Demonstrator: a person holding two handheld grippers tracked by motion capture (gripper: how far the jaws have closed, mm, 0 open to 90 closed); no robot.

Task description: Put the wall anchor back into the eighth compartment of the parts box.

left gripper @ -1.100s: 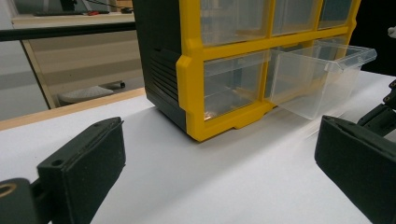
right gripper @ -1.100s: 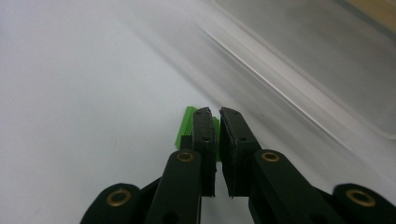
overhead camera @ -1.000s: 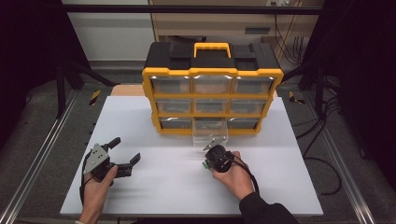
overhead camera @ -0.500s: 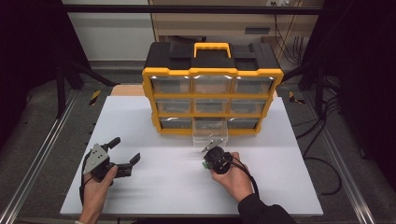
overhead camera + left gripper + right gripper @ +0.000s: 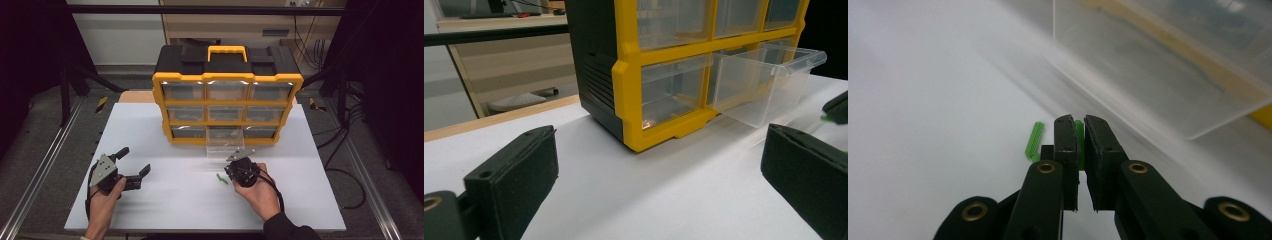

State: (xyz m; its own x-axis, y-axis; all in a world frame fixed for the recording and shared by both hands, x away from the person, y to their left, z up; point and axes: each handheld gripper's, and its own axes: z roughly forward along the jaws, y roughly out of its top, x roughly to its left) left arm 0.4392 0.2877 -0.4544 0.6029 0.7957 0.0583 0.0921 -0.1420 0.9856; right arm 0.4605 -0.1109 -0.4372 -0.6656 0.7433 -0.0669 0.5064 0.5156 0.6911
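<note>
While the left gripper (image 5: 131, 165) is just sitting on the white table (image 5: 165, 130) with its jaws spread wide and nothing between them, the right gripper (image 5: 1077, 131) is doing the actual work. Its jaws are pinching a small green ribbed plastic piece (image 5: 1079, 135) between the pads, nearly closed, with just a sliver of green poking out between the tips. A second green piece (image 5: 1034, 141) of the same kind is lying flat on the table just beside the left pad in the right gripper view; in the high view, green (image 5: 221, 178) is showing on the table just left of the right hand (image 5: 256, 192).

Right in front of that gripper, the clear plastic drawer (image 5: 224, 144) is sticking out of the bottom row, middle slot, of the yellow and black organizer cabinet (image 5: 227, 95). The held piece is sitting close to the drawer's front wall but outside it, low over the table. Can't tell whether it's touching the table or hanging a bit above it.

From the left gripper view you're getting a nice side look at the cabinet's corner and the pulled-out drawer (image 5: 769, 82), which is looking empty from there. The other drawers are all pushed in. The left gripper is staying well apart from the cabinet and the green bits.
</note>
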